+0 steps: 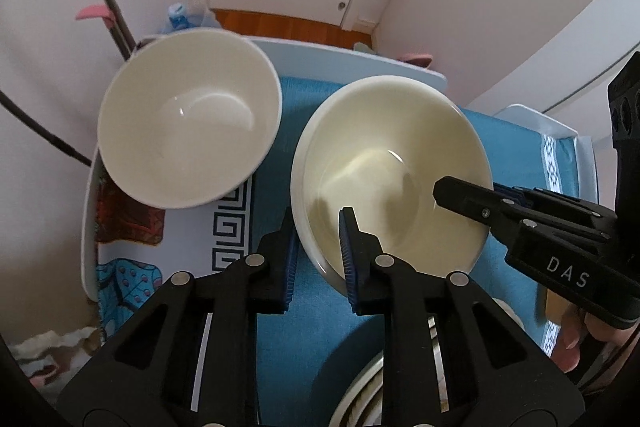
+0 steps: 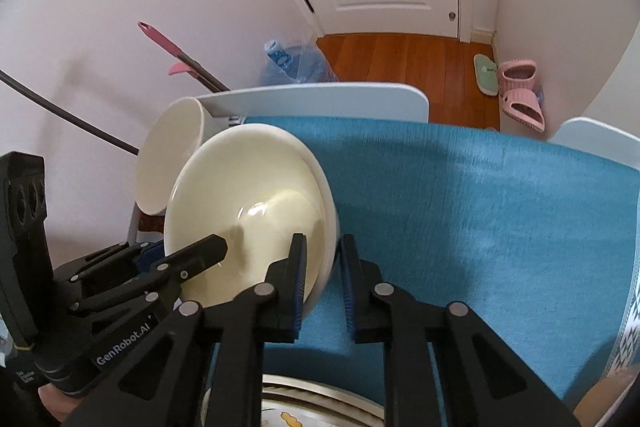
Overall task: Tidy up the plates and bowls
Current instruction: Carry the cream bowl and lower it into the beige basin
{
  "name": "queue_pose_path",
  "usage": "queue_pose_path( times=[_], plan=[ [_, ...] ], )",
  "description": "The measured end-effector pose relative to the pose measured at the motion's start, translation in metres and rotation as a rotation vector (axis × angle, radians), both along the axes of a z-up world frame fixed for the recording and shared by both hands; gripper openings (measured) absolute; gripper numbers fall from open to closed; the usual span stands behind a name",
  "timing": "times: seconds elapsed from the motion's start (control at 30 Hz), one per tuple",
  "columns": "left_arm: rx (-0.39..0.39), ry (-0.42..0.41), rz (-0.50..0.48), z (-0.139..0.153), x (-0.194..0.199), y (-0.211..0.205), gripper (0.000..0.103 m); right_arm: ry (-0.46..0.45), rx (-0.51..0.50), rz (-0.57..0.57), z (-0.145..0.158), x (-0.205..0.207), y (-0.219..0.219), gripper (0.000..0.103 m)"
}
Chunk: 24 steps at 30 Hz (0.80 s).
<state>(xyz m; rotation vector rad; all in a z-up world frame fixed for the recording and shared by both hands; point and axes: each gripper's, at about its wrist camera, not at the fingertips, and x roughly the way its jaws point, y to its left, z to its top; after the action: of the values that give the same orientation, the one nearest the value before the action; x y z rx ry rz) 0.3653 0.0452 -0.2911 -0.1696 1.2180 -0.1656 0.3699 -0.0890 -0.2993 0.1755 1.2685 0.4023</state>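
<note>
**Glossy ceramic on woven blue cloth**

The cream bowl [image 1: 394, 167] looks like glazed ceramic, smooth and glossy, with a bright curved glint in its well. The white bowl [image 1: 188, 123] beside it has the same slick, shiny finish. Both rest over a teal cloth [image 2: 480, 207] with a visible woven grain, matt and slightly rough. The left claw [image 1: 318, 247] and right claw [image 2: 322, 283] are matt black plastic with dull silver metal pins, and their blue pads [image 1: 348, 251] are finely ribbed. The counter [image 2: 320, 99] edge is smooth pale plastic. The floor [image 2: 404, 55] is polished reddish wood.
</note>
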Motion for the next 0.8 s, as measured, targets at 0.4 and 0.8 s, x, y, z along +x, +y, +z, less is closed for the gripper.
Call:
queue_pose_path(
  times=[0.4, 0.8],
  plan=[
    [-0.002, -0.115, -0.085, 0.072, -0.026, -0.034, 0.017, -0.125, -0.017, -0.072, 0.069, -0.031, -0.031, 0.015],
    [-0.048, -0.195, -0.26, 0.129, -0.075, -0.156, 0.017, -0.233, -0.045, -0.243, 0.135, -0.104, -0.15, 0.015]
  ],
)
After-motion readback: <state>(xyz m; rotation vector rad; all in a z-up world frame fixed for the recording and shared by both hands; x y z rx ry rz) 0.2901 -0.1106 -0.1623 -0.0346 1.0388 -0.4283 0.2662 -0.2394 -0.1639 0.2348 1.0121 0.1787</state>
